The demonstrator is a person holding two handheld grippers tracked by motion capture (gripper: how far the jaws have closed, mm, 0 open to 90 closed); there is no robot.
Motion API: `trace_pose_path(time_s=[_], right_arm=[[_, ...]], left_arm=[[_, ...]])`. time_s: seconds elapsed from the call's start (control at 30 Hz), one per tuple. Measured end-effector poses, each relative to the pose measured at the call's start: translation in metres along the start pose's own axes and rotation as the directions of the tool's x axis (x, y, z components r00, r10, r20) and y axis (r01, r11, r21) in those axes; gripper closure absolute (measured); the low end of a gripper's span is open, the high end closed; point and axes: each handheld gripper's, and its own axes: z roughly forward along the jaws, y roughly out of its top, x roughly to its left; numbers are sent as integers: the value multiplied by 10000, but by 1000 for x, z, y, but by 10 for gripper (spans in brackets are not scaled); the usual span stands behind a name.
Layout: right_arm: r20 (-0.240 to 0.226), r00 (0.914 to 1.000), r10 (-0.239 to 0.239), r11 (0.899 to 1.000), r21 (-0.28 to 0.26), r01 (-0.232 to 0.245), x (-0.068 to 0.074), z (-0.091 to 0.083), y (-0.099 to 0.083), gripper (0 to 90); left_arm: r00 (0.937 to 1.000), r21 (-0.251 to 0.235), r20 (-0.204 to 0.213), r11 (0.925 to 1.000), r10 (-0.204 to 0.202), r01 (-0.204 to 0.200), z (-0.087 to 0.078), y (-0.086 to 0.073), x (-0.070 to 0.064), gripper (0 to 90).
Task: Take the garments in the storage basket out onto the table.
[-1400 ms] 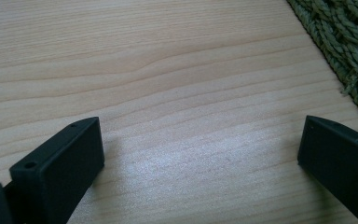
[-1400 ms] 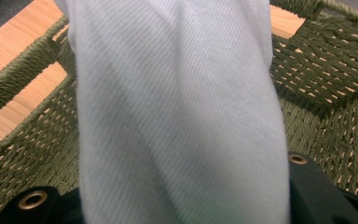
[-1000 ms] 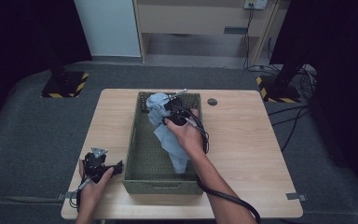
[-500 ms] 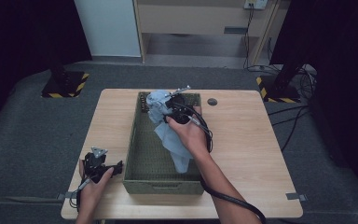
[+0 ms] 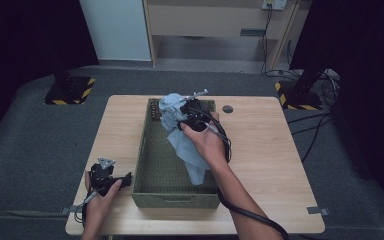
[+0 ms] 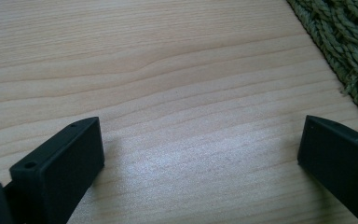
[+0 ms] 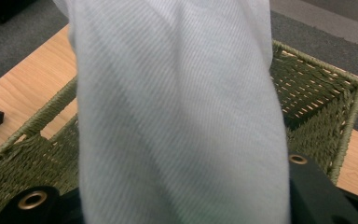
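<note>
The right gripper [image 5: 190, 116] holds a pale blue cloth [image 5: 182, 142] above the far part of the green woven basket [image 5: 175, 200], its jaws closed on the fabric (the tail hangs down toward the basket floor). To do this well, I think it should lift straight up until the tail clears the rim. The left gripper [image 5: 122, 179] rests wide open on the table [image 5: 260, 150], near left of the basket.

A pale blue cloth [image 5: 182, 140] with a fine diagonal twill weave hangs over an olive-green woven basket [image 5: 152, 165]. The light wooden table [image 5: 270, 165] shows wavy grain. Both grippers, left [image 5: 122, 179] and right [image 5: 182, 114], are black, over dark grey carpet [image 5: 30, 145].
</note>
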Motion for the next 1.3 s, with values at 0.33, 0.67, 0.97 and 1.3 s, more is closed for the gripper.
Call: trace_pose_path(time_s=[0.33, 0.67, 0.97, 1.3], right_arm=[[-2, 10000, 85, 9999, -75, -85, -7, -9, -3, 575], [167, 9999, 42, 9999, -138, -40, -13, -28, 4, 575], [248, 9997, 6, 9997, -260, 1, -20, -45, 8, 574], [317, 9995, -36, 9994, -333, 47, -25, -56, 11, 575]], left_arm=[[10000, 4, 1, 10000, 3, -3, 0, 0, 0, 0], [10000, -12, 0, 10000, -25, 25, 0, 0, 0, 0], [10000, -3, 7, 10000, -16, 16, 0, 0, 0, 0], [10000, -5, 4, 10000, -21, 21, 0, 0, 0, 0]])
